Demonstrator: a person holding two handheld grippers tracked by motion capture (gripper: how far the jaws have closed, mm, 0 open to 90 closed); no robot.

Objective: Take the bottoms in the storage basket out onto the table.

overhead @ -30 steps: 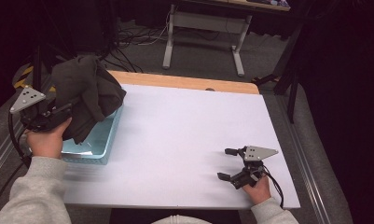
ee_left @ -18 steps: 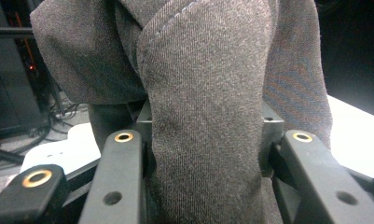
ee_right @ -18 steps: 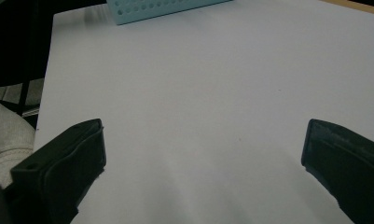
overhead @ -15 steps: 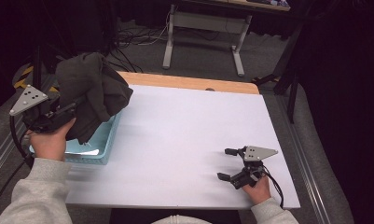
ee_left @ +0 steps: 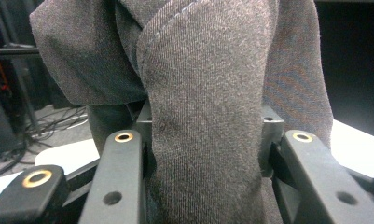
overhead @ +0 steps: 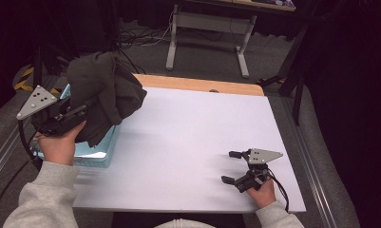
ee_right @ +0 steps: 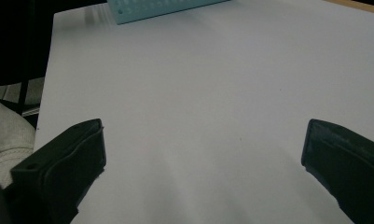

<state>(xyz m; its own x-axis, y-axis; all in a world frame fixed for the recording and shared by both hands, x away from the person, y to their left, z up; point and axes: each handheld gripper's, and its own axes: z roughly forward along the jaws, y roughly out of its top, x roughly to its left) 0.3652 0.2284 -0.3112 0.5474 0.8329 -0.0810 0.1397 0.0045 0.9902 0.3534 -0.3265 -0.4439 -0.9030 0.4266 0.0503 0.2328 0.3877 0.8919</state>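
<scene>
Dark grey garment [overhead: 105, 92], bunched and hanging in thick folds, gripped by the left tool [overhead: 76, 114] above the light blue basket [overhead: 100, 154] at the left edge of the white surface [overhead: 188, 137]; its lower folds drape over the basket's near rim, so it is not yet free of the container. In the left gripper view the fabric [ee_left: 203, 116] fills the gap between the two black jaws, which are closed firmly on a thick fold with a line of stitching running up it. The right tool [overhead: 235, 167] rests low at the near right of the surface, well apart from the garment, jaws spread wide and holding nothing; the right gripper view shows bare white surface between them and a corner of the basket [ee_right: 161, 9] at the far edge. Judged step: lifting the garment out of the basket toward the open surface. To do this well, the lift should go high enough for the trailing folds to clear the rim before any sideways travel, lest the light basket be dragged or tipped; the grip should hold on the thick fold, since a thinner layer may slip. No brand, label or legible writing can be made out on the garment, basket or tools.
</scene>
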